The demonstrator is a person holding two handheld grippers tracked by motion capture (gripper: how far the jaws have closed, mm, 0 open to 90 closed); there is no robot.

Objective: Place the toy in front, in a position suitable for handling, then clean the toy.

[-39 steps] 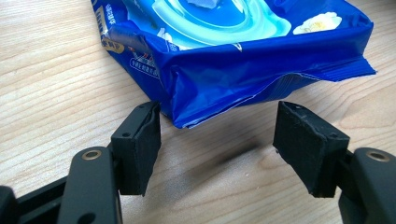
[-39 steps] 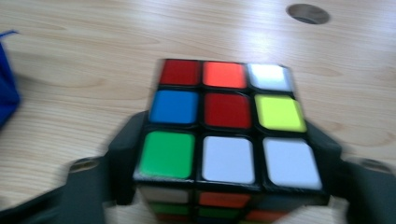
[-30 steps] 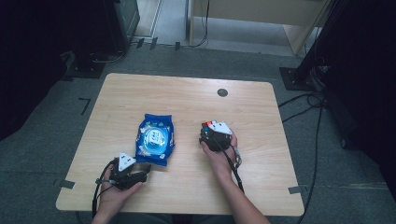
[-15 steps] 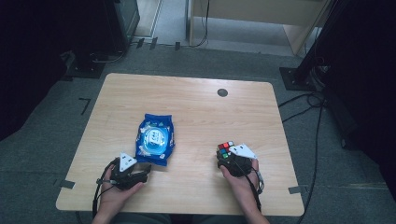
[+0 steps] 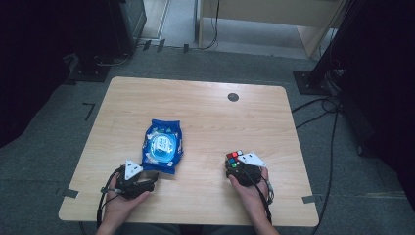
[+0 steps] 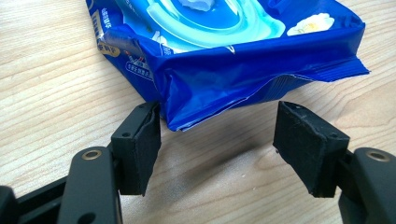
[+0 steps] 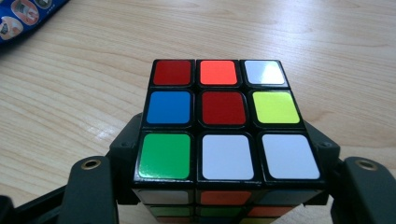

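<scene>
Near the surface's [image 5: 205, 105] near-left corner, the left hand-held gripper [image 5: 145, 177] rests with its jaws standing apart and holding nothing, one pad [image 6: 140, 144] just beside the crimped end of the blue wipes pack [image 5: 162, 146], which lies flat left of the middle. Toward the near-right edge, the right hand-held gripper [image 5: 235, 164] has its jaws closed against the two sides of the puzzle cube [image 7: 219, 123], part-way open around it. The risks, as I judge them: the cube's smooth sides could slip or a layer twist under uneven squeeze, and the left jaws might only pinch the thin crimped seal and slide off.
</scene>
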